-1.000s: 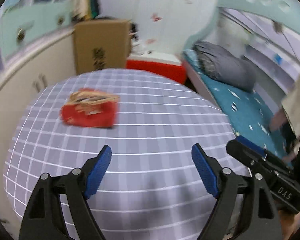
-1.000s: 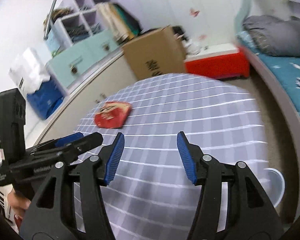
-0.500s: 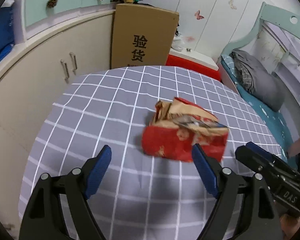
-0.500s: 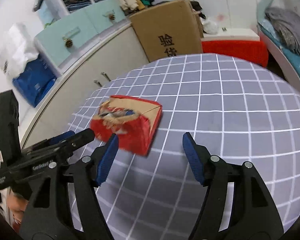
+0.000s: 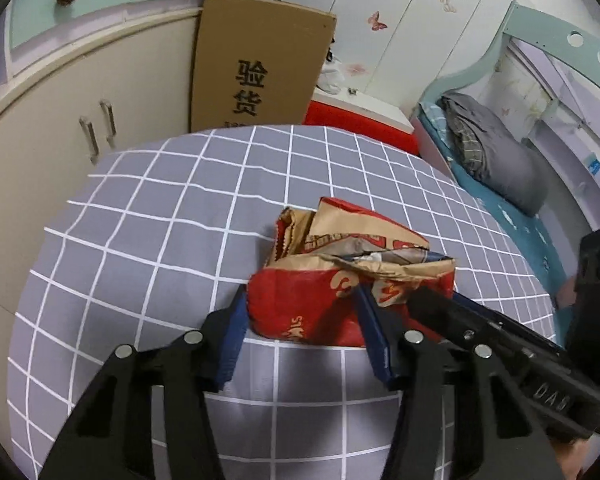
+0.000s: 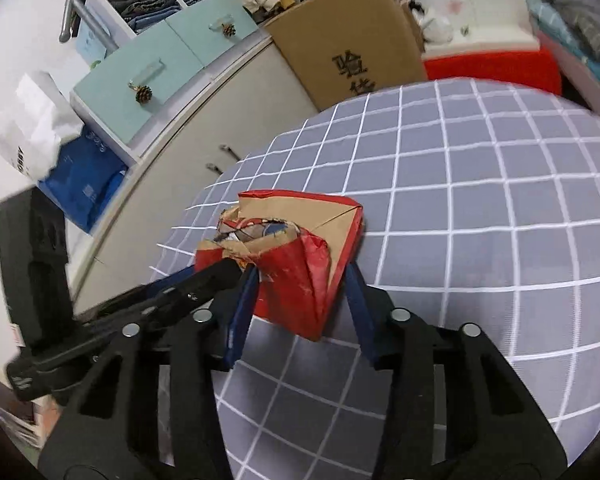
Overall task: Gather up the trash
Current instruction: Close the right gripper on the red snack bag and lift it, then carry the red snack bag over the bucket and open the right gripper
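Note:
A crumpled red and brown paper bag (image 5: 352, 276) lies on the grey checked tablecloth (image 5: 160, 240). My left gripper (image 5: 300, 320) has its blue pads on either side of the bag's near end, touching it. In the right wrist view the same bag (image 6: 300, 264) sits between the pads of my right gripper (image 6: 300, 296), which also press its sides. The right gripper's finger (image 5: 480, 328) shows in the left wrist view beside the bag, and the left gripper's finger (image 6: 188, 288) shows in the right wrist view.
A tall cardboard box (image 5: 260, 64) leans on the beige cabinet (image 5: 80, 112) behind the table. A red bin with white lid (image 5: 360, 116) stands beside it. A bed with a grey blanket (image 5: 496, 152) runs along the right. Blue and white bags (image 6: 68, 160) sit at the left.
Both grippers have moved in on the bag and narrowed from wide open onto its sides. The bag now sits between both pairs of pads.

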Tool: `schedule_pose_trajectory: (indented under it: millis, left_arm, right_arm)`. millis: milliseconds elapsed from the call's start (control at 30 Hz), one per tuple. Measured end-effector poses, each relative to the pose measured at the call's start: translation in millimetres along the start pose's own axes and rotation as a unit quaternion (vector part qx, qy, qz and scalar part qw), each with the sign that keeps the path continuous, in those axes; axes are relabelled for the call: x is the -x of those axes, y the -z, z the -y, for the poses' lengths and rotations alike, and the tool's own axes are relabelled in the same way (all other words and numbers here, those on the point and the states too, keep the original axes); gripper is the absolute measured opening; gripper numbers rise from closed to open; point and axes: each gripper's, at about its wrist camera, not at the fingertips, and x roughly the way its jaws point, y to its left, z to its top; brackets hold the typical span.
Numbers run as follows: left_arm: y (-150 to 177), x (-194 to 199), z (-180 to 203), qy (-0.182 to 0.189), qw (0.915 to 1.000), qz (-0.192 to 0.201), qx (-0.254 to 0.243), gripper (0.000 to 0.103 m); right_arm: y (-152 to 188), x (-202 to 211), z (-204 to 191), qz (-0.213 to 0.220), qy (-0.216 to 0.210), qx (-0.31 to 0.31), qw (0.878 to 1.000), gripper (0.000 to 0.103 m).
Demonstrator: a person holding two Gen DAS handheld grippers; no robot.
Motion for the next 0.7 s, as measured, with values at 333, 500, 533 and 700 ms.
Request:
schedule_pose_trajectory:
  millis: [333, 500, 533, 700]
  left_arm:
    - [9.9, 42.9, 47.7, 0.005, 0.9989, 0.041, -0.022, 0.044]
    - [18.7, 72.3, 97.2, 0.020, 0.9965, 0.065, -0.049, 0.044]
    - [21.3, 78.4, 109.2, 0.025, 0.9958, 0.070, -0.054, 0.044]
    - [39.1, 102.2, 179.4, 0.051, 0.9905, 0.093, -0.087, 0.044]
  right_arm:
    - [4.0, 55.7, 5.2, 0.037, 0.003, 0.026, 0.999, 0.036]
    - [8.2, 110.2, 17.5, 0.074, 0.004, 0.026, 0.997, 0.036]
    - [10.4, 125.1, 23.4, 0.083, 0.004, 0.023, 0.996, 0.036]
    - [27.0, 195.7, 58.4, 0.122, 0.014, 0.010, 0.992, 0.038]
